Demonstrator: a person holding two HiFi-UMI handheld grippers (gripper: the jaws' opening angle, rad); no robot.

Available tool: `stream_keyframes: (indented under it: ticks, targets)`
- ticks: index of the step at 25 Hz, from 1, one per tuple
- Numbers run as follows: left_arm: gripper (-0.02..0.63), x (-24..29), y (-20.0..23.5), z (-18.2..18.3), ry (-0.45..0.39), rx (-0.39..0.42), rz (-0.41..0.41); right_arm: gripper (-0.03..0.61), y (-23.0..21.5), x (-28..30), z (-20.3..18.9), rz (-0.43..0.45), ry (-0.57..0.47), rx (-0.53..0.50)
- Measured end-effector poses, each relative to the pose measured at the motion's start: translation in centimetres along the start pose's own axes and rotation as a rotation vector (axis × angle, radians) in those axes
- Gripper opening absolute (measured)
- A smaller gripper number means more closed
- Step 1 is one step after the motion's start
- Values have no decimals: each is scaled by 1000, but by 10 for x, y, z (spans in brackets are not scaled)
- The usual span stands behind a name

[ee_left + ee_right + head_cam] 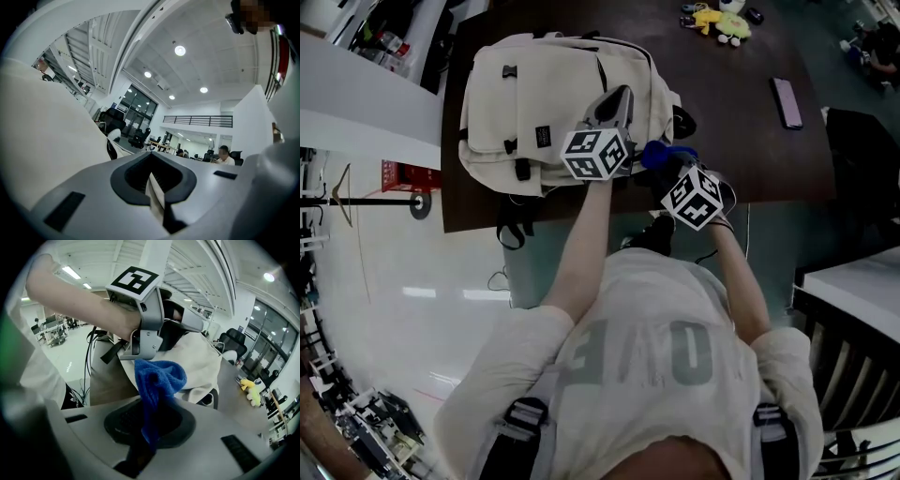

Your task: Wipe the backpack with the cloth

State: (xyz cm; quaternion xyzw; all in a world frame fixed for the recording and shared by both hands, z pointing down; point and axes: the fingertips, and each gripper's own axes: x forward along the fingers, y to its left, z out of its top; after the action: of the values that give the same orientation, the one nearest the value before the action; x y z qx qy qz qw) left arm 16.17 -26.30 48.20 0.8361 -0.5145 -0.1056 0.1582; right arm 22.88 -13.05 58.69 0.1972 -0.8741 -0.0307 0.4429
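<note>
On the near left part of the dark table, the cream backpack is laid flat with its front pocket facing up and its lower edge hanging slightly over the table's edge. The left gripper is set against the bag's right side. In the left gripper view its 2 jaws are closed on a thin cream strip, which is judged to be a strap or fold of the backpack itself. The bag seems to be steadied or lifted by that hold.

The right gripper is held just beside the left one, off the table's near edge. Its jaws are clamped on the blue cloth, which is bunched into a loose wad above them. The cloth is seen close to the bag's right lower corner, but contact with the fabric cannot be confirmed from any view.

The step in hand is judged to be the approach: the cloth is gripped and the bag is secured, but no wiping stroke can be read from how things lie. For the next move, the wad would need to be pressed onto the bag's surface and drawn across it while the left grip is kept firm, so that the bag is not dragged off the edge. A phone and a yellow plush toy are left well apart at the far side.
</note>
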Motion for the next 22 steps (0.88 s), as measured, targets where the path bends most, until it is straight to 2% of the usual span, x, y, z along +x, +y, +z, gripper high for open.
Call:
stream_keyframes:
  ticks: [3,7,10,12,14,17,22]
  targets:
    - [3,3,-2,-3,27,21,0,41,0,1,-1,0,2,4]
    - [4,1,-3,4,38,16,40,41,-2,-5,0,29,-21,29]
    - [3,-6,-7,27,12,67,40,41,-34,-28,8,0,-100,97]
    - [3,-10,5,49,-18,86,73,41,-71,-43,25,-19,-176,91]
    - [3,-10,26,74,-51,105,125,41,-115,-52,57,-4,-266,36]
    - [3,2,62,108,-92,122,190,41,-184,-48,121,57,-402,-110]
    - [3,37,114,134,-62,103,221,41,-259,2,239,237,-570,-361]
